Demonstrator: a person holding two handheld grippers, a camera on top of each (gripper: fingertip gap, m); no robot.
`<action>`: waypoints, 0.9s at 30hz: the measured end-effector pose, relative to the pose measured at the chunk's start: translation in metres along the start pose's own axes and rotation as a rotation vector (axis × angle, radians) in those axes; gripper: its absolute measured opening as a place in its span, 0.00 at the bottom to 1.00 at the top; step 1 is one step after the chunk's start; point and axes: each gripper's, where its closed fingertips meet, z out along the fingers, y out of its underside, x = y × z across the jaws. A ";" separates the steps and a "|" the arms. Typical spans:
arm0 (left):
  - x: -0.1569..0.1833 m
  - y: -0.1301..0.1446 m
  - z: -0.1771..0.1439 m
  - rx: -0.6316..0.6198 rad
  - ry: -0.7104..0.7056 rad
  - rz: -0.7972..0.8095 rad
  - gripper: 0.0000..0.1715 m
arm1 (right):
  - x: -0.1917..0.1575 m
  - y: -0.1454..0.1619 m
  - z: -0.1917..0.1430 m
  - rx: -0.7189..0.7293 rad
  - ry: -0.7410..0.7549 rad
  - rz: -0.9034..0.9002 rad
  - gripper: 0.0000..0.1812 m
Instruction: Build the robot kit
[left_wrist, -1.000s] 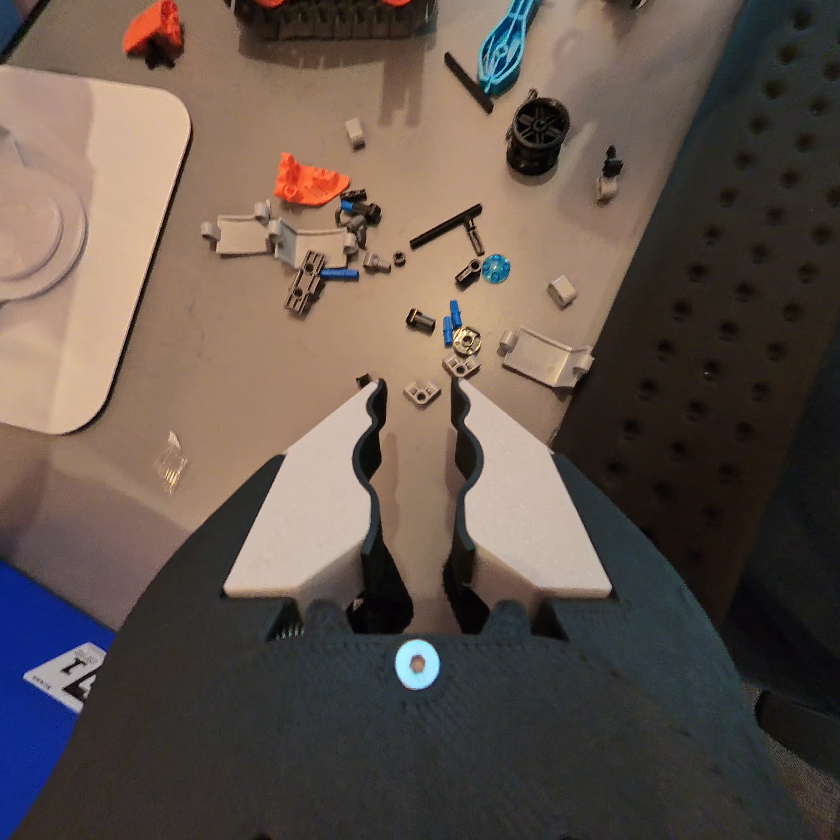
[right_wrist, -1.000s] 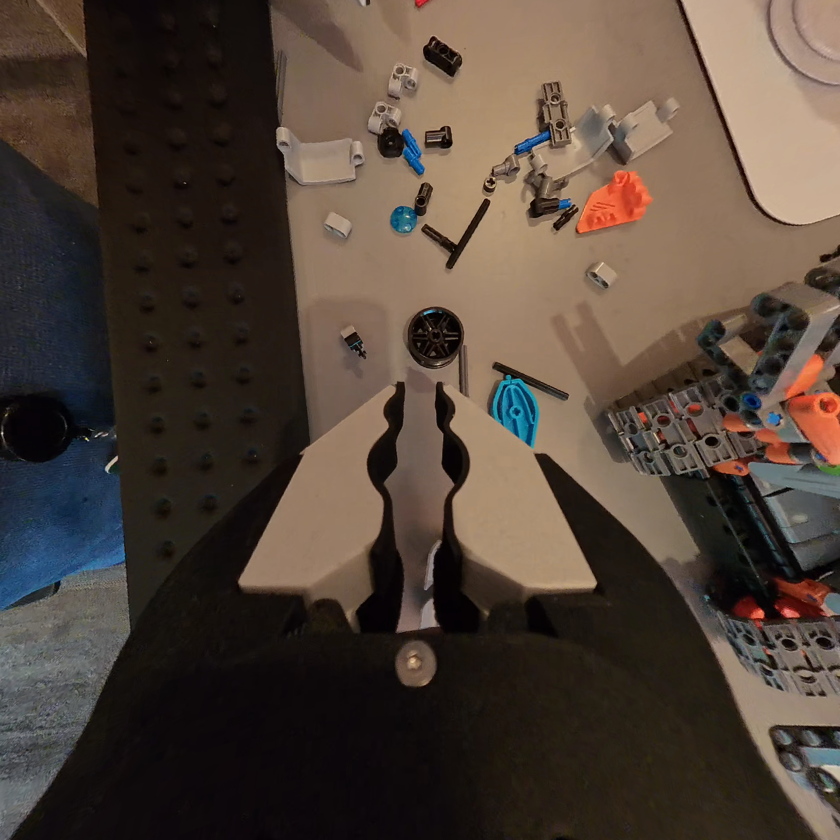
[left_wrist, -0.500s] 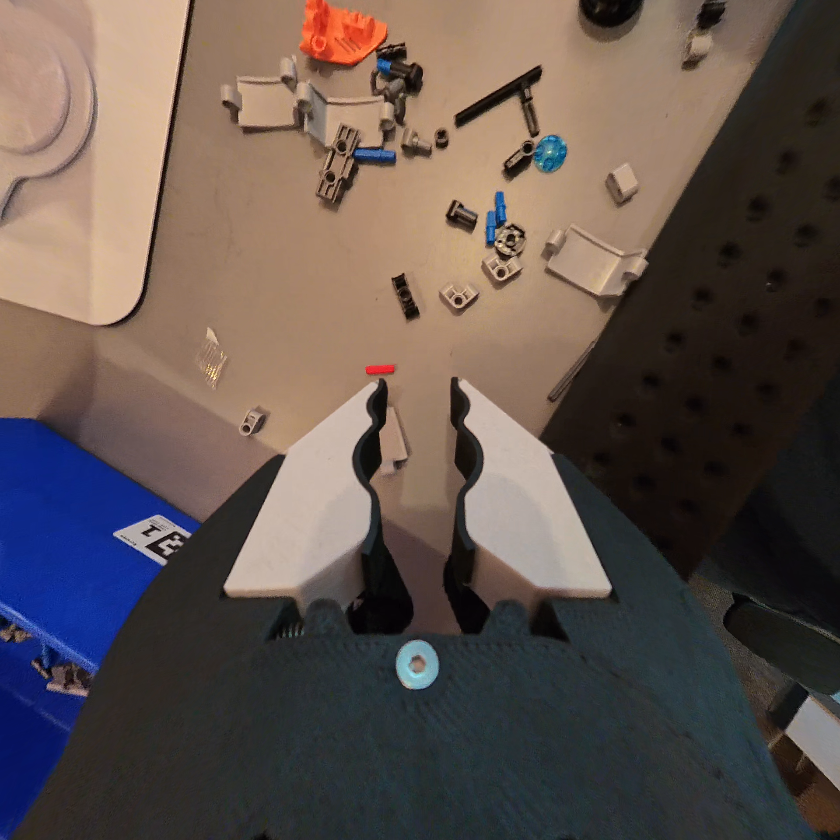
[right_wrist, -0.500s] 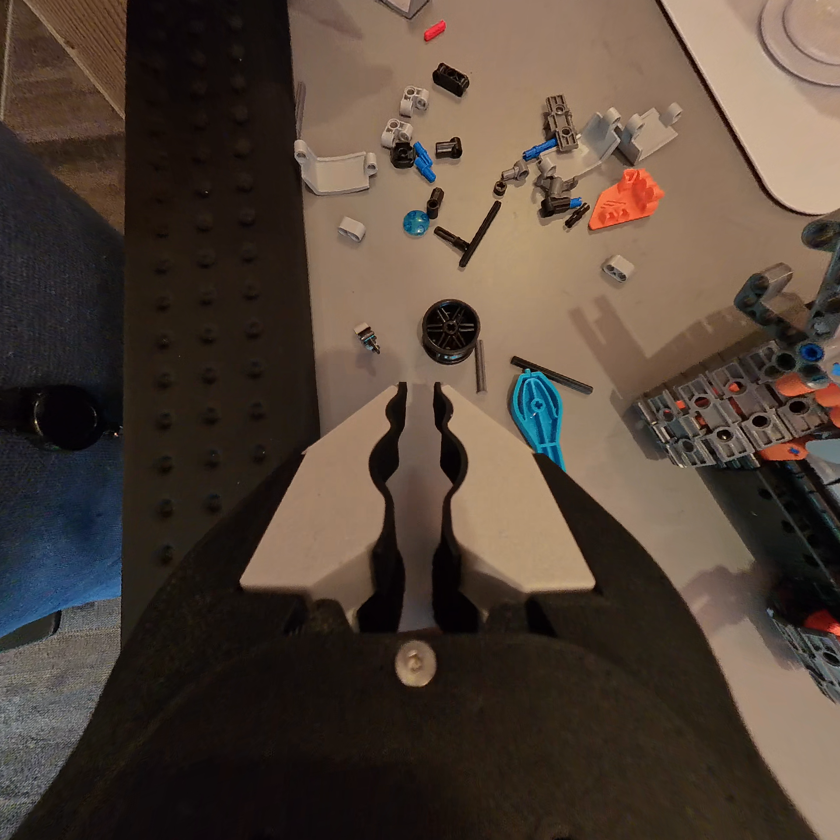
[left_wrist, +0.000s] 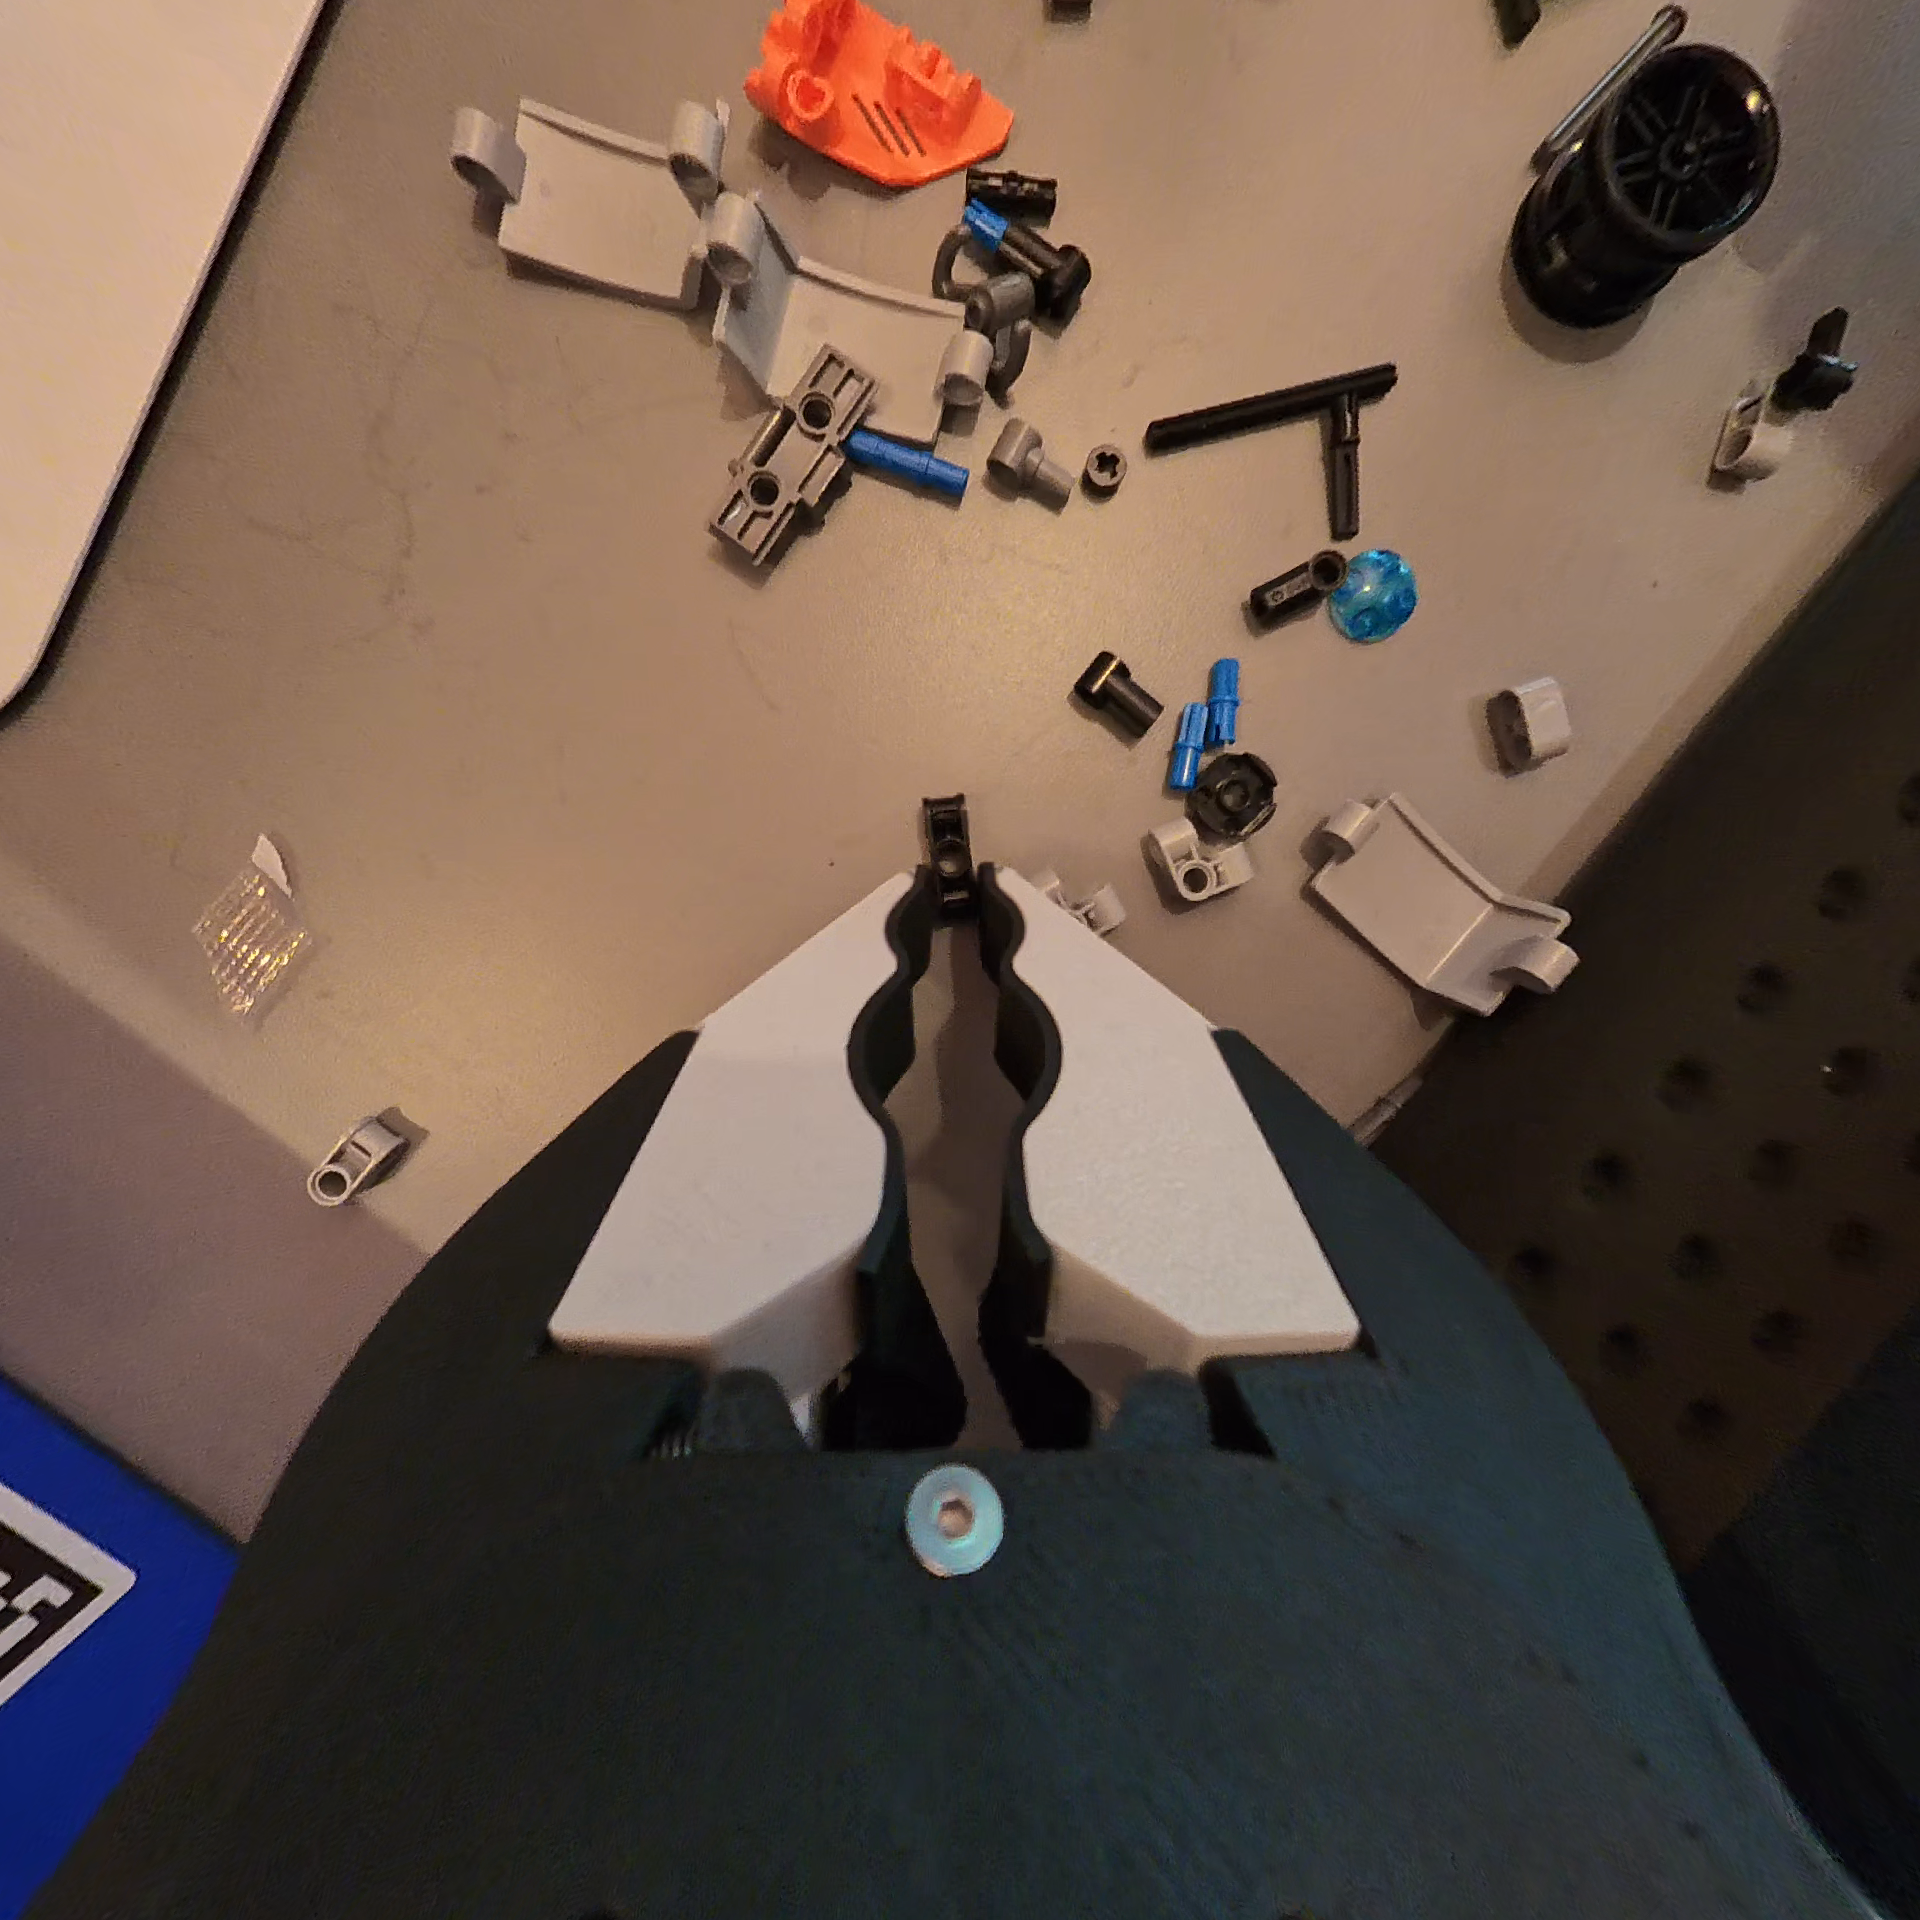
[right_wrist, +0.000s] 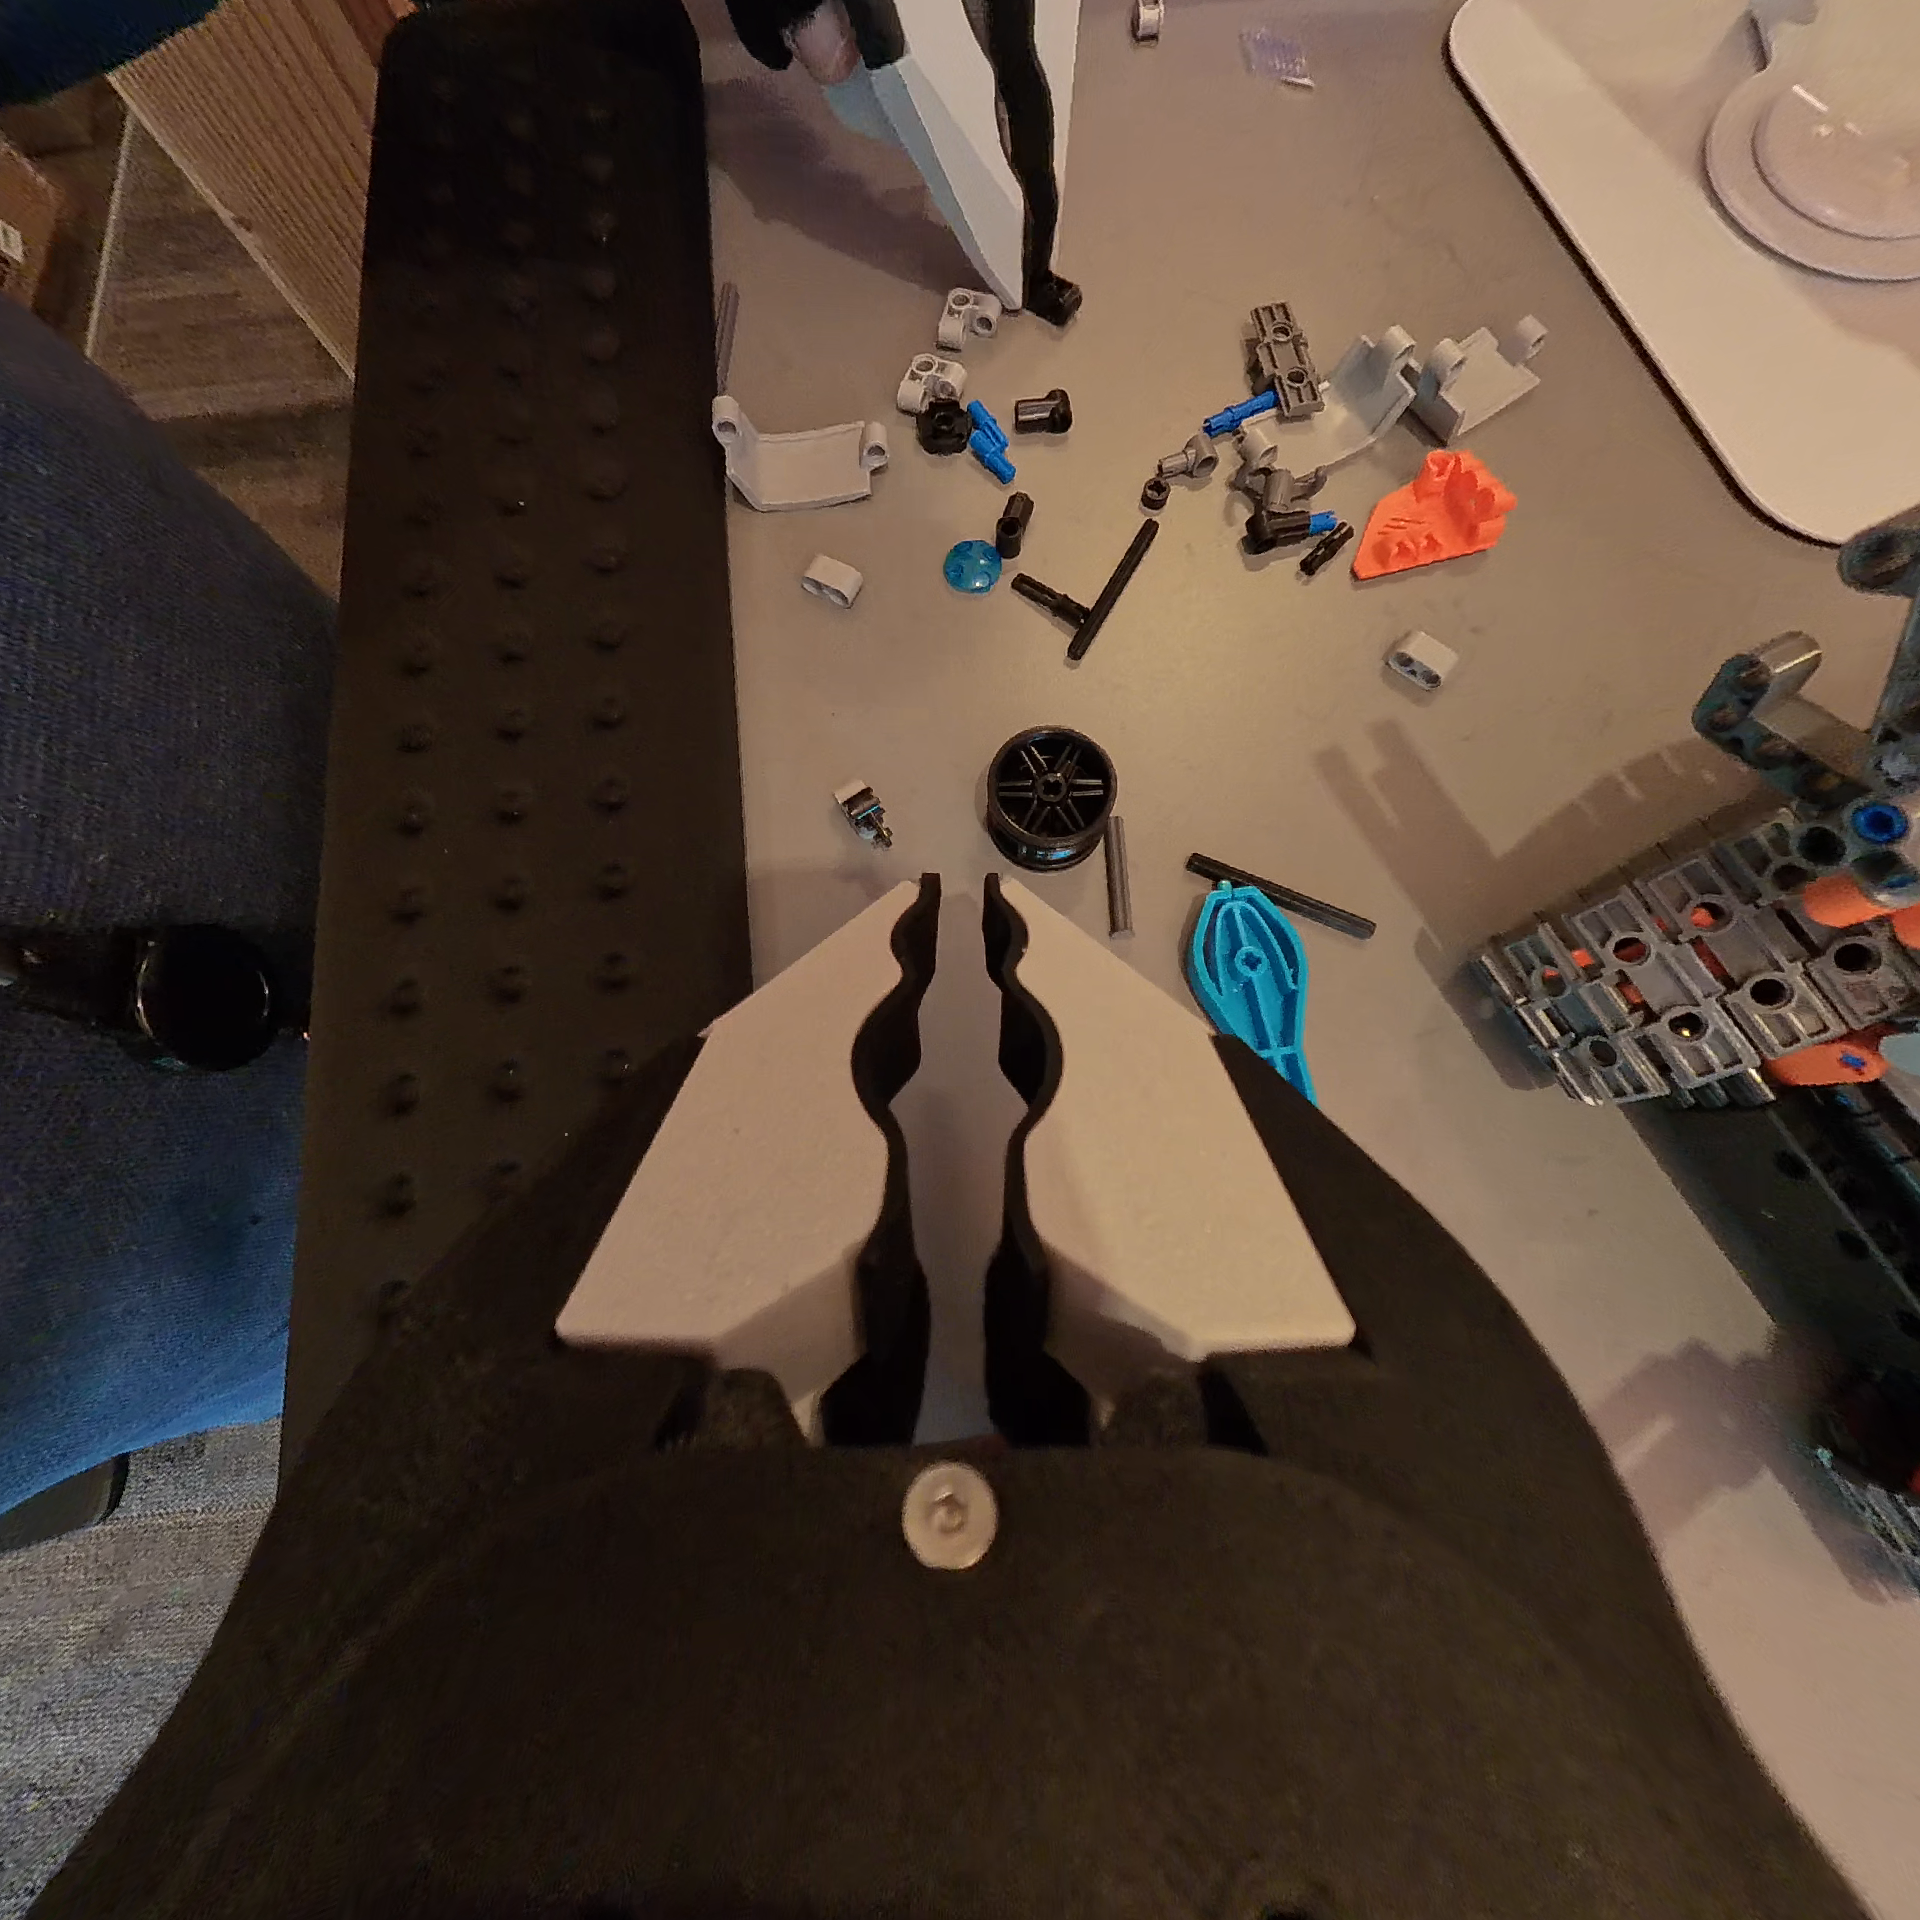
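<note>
My left gripper (left_wrist: 950, 883) is shut on a small black connector piece (left_wrist: 945, 831), pinched at the fingertips on the grey table (left_wrist: 520, 675). The right wrist view shows that gripper at the far edge (right_wrist: 977, 156) with its tip on the same black piece (right_wrist: 1055, 301). My right gripper (right_wrist: 962, 883) is empty. Its jaws are nearly together with only a thin gap. It hovers just short of a black wheel (right_wrist: 1049, 795). A small grey and black pin piece (right_wrist: 862, 810) lies to the left of it.
Loose parts are scattered about: grey curved panels (left_wrist: 603, 197), an orange panel (left_wrist: 883, 104), blue pins (left_wrist: 1205, 722), a black axle (left_wrist: 1268, 405) and a teal piece (right_wrist: 1252, 977). A black perforated strip (right_wrist: 520, 623) borders the table. A grey and orange model (right_wrist: 1714, 987) stands at the right, with a white board (right_wrist: 1662, 260) behind. The gap from one gripper's tips to the other's is roughly 20 centimetres. The black wheel (right_wrist: 1049, 795) is closer to my right gripper, around 4 centimetres from its tips; the left tips are 15 centimetres off. Look for it in the left wrist view (left_wrist: 1708, 130) too.
My left gripper moved forward and shut on the black connector piece; it was open before. My right gripper drew back a little and its jaws narrowed.
</note>
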 end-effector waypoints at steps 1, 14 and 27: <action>0.000 -0.001 0.000 0.008 -0.001 -0.003 0.03 | 0.000 0.001 -0.001 0.002 0.001 0.002 0.03; 0.029 -0.068 -0.035 0.322 -0.207 0.305 0.03 | 0.013 -0.035 -0.006 0.173 0.102 0.111 0.01; 0.103 -0.143 -0.049 0.568 -0.451 0.765 0.03 | 0.021 -0.075 -0.022 0.502 0.072 0.337 0.08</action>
